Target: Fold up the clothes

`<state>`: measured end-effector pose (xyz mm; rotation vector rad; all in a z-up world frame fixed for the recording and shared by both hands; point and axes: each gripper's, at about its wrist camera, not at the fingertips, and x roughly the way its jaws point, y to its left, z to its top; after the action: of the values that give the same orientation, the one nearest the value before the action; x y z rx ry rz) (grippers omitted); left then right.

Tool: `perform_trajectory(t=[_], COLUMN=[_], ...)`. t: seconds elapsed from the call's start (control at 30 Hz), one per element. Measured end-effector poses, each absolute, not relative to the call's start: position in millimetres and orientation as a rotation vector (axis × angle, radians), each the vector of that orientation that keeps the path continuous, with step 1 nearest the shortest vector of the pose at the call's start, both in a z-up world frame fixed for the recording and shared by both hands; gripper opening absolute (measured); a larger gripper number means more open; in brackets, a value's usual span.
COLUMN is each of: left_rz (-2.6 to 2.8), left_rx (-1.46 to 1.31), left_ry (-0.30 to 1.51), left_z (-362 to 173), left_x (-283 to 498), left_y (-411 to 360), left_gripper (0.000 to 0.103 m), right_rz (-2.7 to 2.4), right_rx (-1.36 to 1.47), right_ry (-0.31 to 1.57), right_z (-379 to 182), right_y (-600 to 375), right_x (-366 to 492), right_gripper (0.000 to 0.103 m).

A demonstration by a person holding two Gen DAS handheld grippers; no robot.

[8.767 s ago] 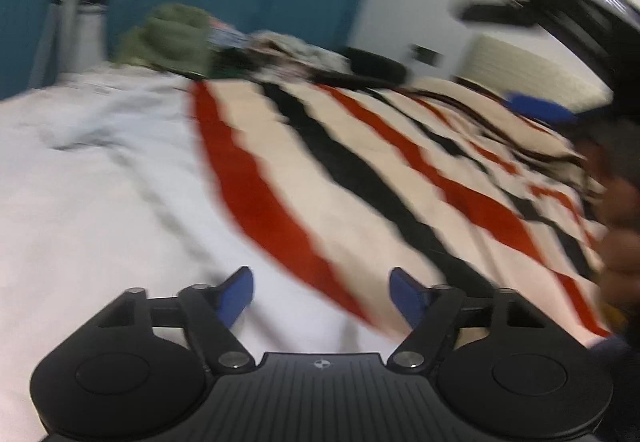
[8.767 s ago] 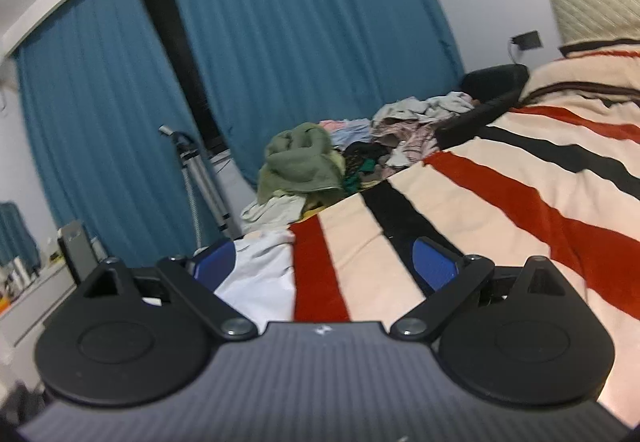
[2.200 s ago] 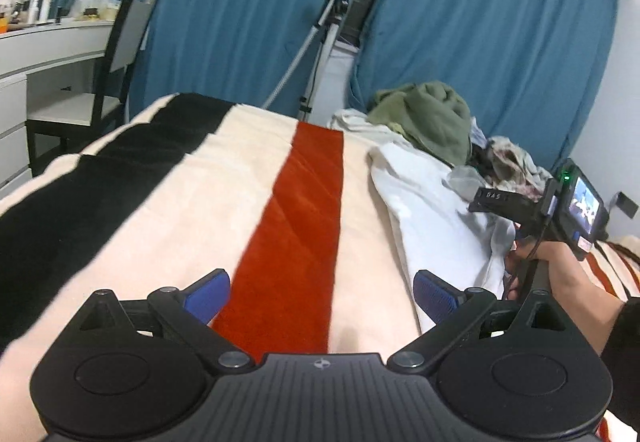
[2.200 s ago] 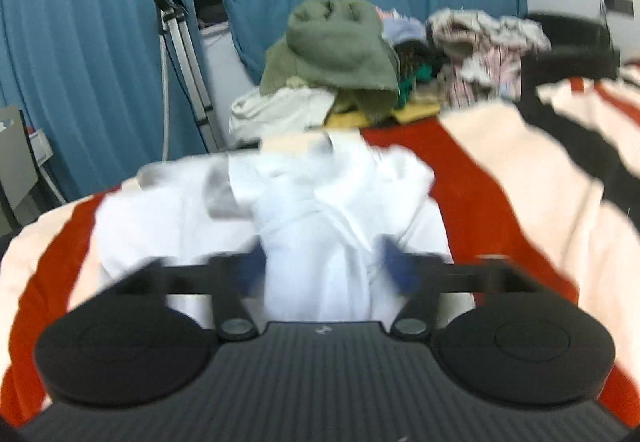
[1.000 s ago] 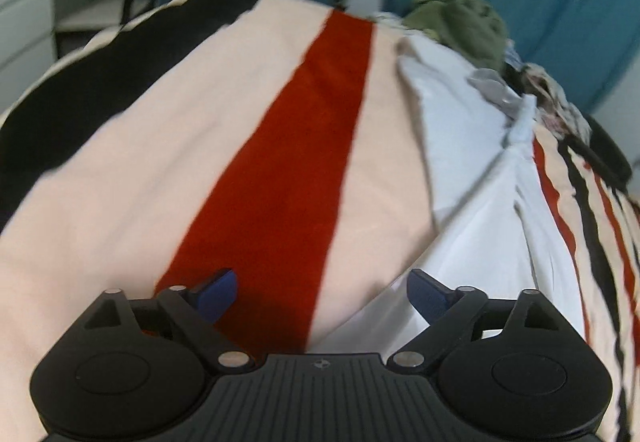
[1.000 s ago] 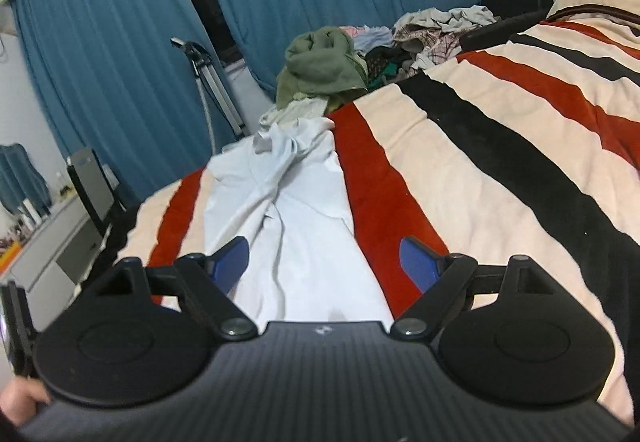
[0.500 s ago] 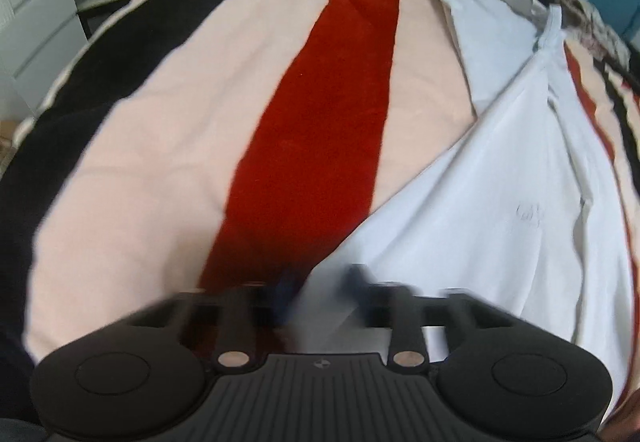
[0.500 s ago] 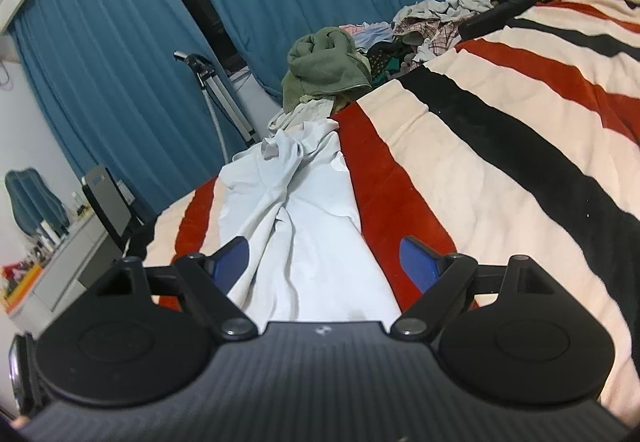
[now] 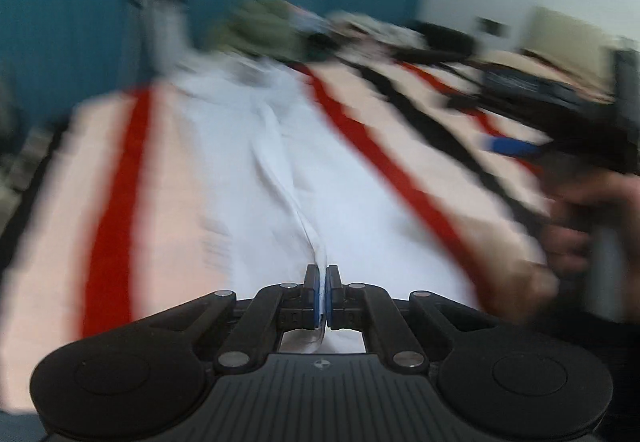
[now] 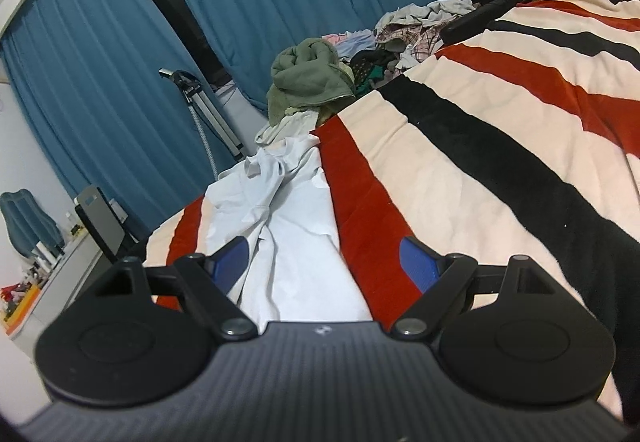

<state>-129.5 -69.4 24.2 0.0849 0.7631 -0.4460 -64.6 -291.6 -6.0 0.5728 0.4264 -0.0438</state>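
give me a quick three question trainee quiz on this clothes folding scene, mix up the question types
1. True or false: the left gripper has its jaws shut on the edge of the white garment.
2. Multiple choice: the right gripper is (a) shut on the white garment, (b) open above the white garment, (c) shut on the green garment.
3. Short answer: what does the white garment lie on?

Key
1. True; a fold of white cloth runs up into the closed jaws.
2. b; its jaws stand wide apart and grip nothing.
3. The striped blanket, cream with red and black bands; the green garment sits in the pile beyond it.
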Motion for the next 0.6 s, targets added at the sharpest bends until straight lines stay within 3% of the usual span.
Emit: perform_trajectory(t=[0.2, 0.27, 0.37, 0.5, 0.53, 0.6], left_rz=[-0.521, -0.531, -0.556, -0.575, -0.562, -0.498], left_rx=[-0.064, -0.103, -0.141, -0.234, -0.258, -0.291], left_ry=[0.925, 0.970, 0.976, 0.946, 0.934, 0.896], left_z=[-16, -25, -30, -17, -13, -9], left_x=[-112, -104, -106, -95, -88, -75], left_y=[-86, -79, -59, -30, -25, -7], left_gripper=[0.004, 0.011, 0.032, 0.074, 0.081, 0.081], right_rz=[-0.023, -0.015, 0.011, 0.065, 0.077, 0.083], right_rx=[0.618, 0.630, 0.682, 0.730, 0.740, 0.745], right_ry=[0.490, 0.523, 0.578, 0.622, 0.634, 0.666], right_z=[-16, -21, -31, -44, -47, -52], right_y=[-299, -300, -301, -300, -300, -299], right_x=[-55, -51, -45, -42, -42, -40], right_gripper=[0.084, 0.084, 0.084, 0.084, 0.078, 0.073])
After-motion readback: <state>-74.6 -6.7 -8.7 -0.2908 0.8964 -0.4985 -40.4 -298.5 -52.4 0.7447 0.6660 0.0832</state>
